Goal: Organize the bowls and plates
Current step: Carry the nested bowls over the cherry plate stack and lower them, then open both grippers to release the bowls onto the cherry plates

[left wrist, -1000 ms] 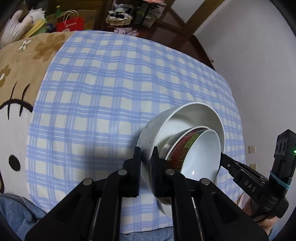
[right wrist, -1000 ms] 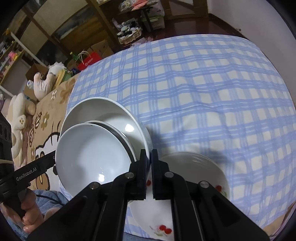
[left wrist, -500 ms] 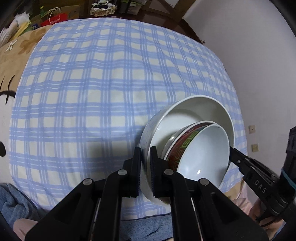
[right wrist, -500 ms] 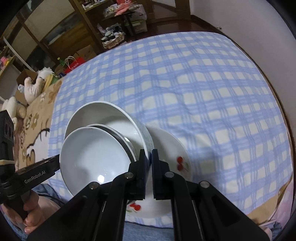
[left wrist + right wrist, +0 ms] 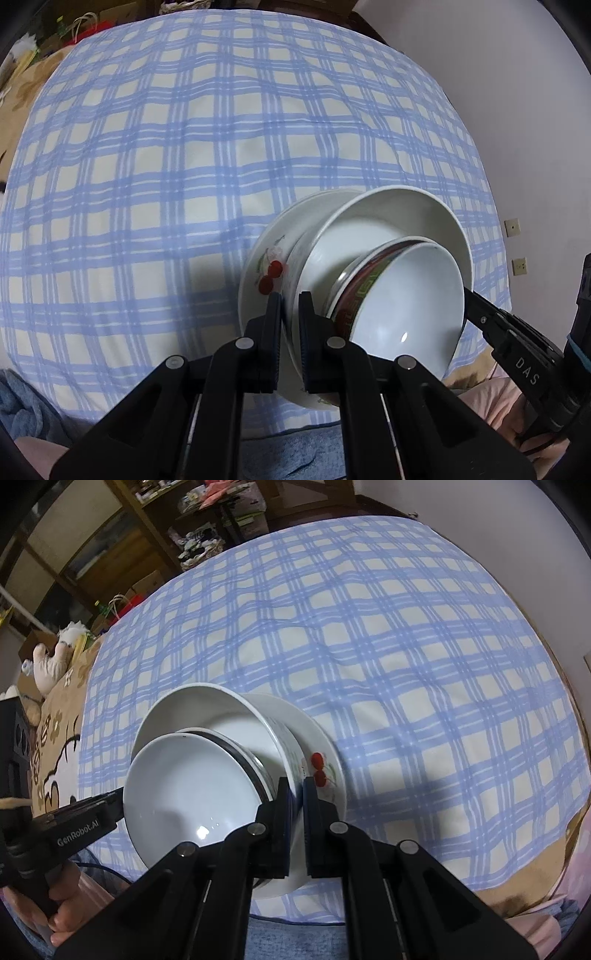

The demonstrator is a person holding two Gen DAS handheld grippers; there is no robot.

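A large white bowl (image 5: 391,218) (image 5: 207,709) holds a nested dark-rimmed bowl (image 5: 365,284) (image 5: 240,753) and a small white bowl (image 5: 410,306) (image 5: 188,786). My left gripper (image 5: 290,306) and my right gripper (image 5: 297,790) are each shut on the large bowl's rim from opposite sides. The stack sits over a white cherry-print plate (image 5: 266,258) (image 5: 317,746) on the blue checked cloth (image 5: 184,147). I cannot tell whether the bowl rests on the plate.
The checked cloth (image 5: 406,627) covers a bed. A cartoon-print blanket (image 5: 55,746) lies to its left. Shelves and boxes (image 5: 207,535) stand beyond the far edge. A white wall (image 5: 517,92) runs along the right side.
Both grippers have carried the bowl stack across the cloth to over the cherry plate. The plate now shows under the stack in the left wrist view. The grips have not changed.
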